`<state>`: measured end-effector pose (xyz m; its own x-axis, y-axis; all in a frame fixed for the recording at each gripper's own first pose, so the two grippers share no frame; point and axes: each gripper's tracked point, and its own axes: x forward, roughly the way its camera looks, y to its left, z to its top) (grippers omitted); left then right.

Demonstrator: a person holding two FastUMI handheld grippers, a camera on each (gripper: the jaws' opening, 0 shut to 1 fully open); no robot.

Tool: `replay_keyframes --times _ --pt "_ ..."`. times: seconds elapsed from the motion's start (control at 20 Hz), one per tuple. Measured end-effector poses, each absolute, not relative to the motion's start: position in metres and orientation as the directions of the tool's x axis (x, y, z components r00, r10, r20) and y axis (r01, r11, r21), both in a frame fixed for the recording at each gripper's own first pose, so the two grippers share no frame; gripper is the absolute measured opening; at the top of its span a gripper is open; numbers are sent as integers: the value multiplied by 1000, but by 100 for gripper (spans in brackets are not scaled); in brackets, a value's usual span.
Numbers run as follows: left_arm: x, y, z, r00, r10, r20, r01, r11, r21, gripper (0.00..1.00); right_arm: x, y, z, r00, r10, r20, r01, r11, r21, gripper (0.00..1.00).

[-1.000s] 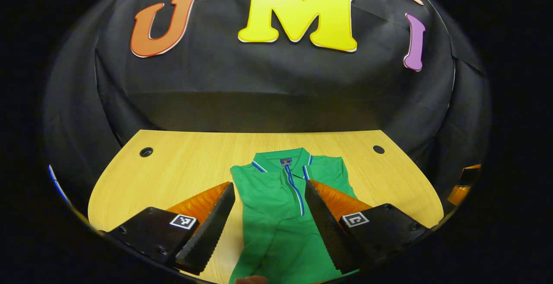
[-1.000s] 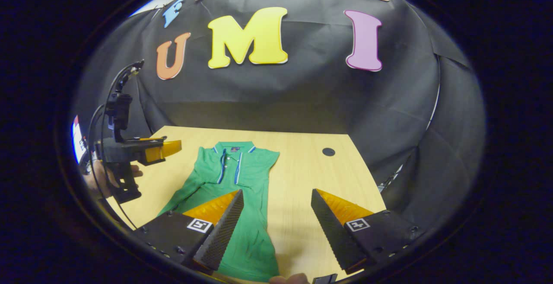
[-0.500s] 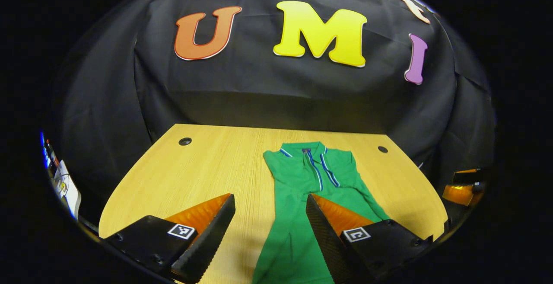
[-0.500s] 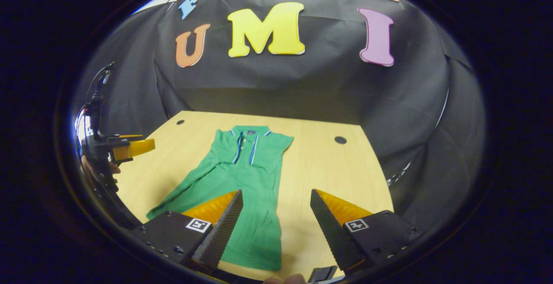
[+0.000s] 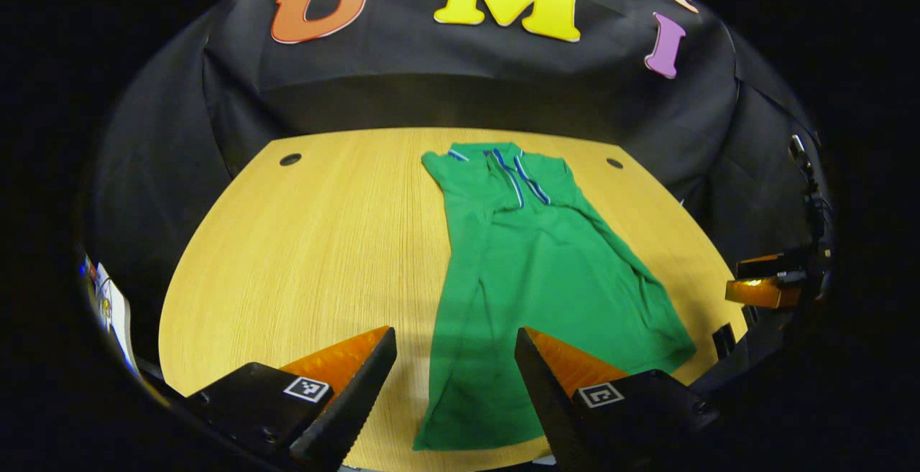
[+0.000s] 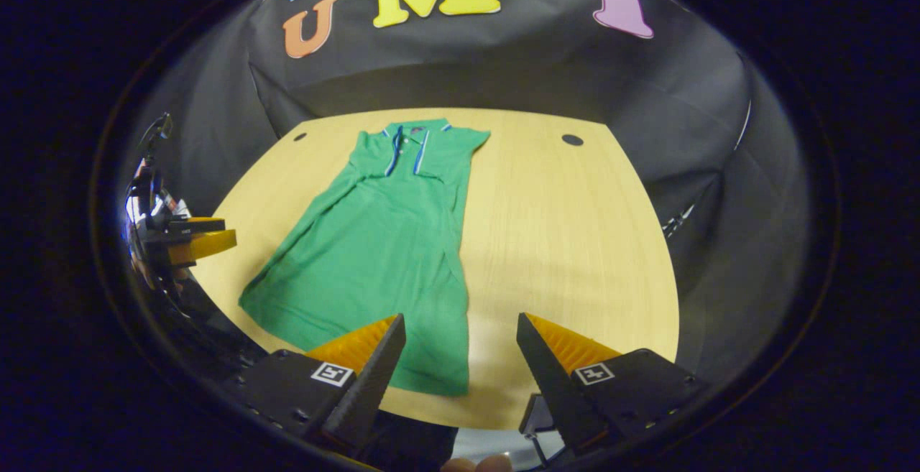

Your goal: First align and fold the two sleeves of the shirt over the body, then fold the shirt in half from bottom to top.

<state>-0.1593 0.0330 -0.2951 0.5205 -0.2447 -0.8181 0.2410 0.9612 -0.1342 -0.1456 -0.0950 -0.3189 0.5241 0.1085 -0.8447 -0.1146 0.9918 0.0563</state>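
Jaws wide on both grippers, above green shirt (image 5: 546,271) lying on wooden table (image 5: 316,242)

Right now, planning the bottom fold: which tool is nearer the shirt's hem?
Roughly equal. Left tool hovers open over the hem's left end; right tool hovers open over its right corner of the shirt.
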Motion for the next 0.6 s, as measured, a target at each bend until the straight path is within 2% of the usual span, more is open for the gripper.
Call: replay_keyframes --times 0.05,0.3,0.5,0.6 --pt "-170 35 -305 488 -247 -837 244 959 -141 100 -151 -99 -328 501 102 -859 -117 992 50 96" --pt "-203 59 -342 332 -236 -913 247 956 -157 100 -176 -100 -378 378 70 -923 -180 984 1 96" --pt "-210 63 -350 299 -221 -928 207 965 -163 100 -190 -95 -397 313 85 -946 -166 986 33 94" --pt "-213 64 -351 288 -219 -932 210 964 -161 100 -187 -93 -402 304 86 -949 -154 987 40 97"
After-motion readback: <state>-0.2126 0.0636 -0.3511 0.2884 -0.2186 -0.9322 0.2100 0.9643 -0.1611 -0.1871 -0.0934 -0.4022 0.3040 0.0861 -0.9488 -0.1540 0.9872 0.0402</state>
